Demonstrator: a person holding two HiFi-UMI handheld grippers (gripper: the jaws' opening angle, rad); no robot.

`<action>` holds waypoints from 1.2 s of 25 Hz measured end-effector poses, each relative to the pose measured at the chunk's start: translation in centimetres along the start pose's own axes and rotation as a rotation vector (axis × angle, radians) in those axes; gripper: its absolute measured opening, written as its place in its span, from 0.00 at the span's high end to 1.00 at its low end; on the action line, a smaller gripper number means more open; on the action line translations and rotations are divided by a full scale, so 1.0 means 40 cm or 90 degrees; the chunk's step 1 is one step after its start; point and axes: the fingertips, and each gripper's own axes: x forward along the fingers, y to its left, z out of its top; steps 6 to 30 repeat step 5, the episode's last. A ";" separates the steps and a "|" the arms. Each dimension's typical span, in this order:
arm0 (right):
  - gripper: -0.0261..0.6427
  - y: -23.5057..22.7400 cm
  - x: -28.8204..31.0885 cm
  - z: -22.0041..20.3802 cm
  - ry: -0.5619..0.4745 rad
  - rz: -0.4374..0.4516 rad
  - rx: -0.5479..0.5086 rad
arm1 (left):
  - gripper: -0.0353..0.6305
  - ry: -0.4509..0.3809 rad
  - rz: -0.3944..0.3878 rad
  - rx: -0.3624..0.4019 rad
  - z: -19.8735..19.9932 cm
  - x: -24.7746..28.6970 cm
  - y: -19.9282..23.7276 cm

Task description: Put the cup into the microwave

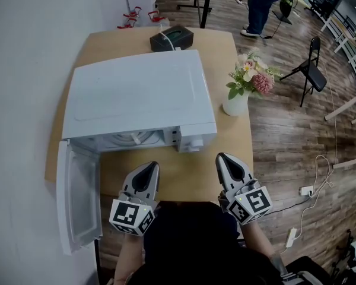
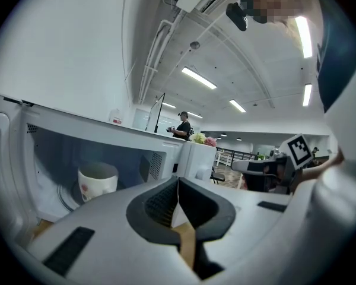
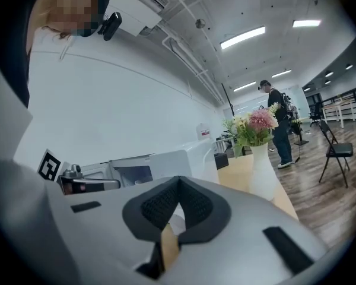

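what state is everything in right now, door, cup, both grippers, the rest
microwave door: swung fully open to the left
cup: upright inside the microwave, nothing gripping it
left gripper: jaws shut, empty, in front of the open microwave
right gripper: jaws shut, empty
flower vase: upright on the table, right of the microwave
folding chair: unfolded, standing on the floor

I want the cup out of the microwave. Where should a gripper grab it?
Probably pinch the cup by its rim, one jaw inside, one outside. It stands upright with its mouth open, and no handle shows. Come in level from the front, through the open door of the microwave.
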 end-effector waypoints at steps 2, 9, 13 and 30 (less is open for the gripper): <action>0.97 -0.003 0.000 -0.002 0.003 -0.001 0.000 | 0.94 0.006 -0.001 0.000 -0.005 0.001 -0.004; 0.97 -0.006 0.000 -0.009 0.008 -0.001 -0.001 | 0.94 0.011 0.003 0.000 -0.011 0.000 -0.005; 0.97 -0.006 0.000 -0.009 0.008 -0.001 -0.001 | 0.94 0.011 0.003 0.000 -0.011 0.000 -0.005; 0.97 -0.006 0.000 -0.009 0.008 -0.001 -0.001 | 0.94 0.011 0.003 0.000 -0.011 0.000 -0.005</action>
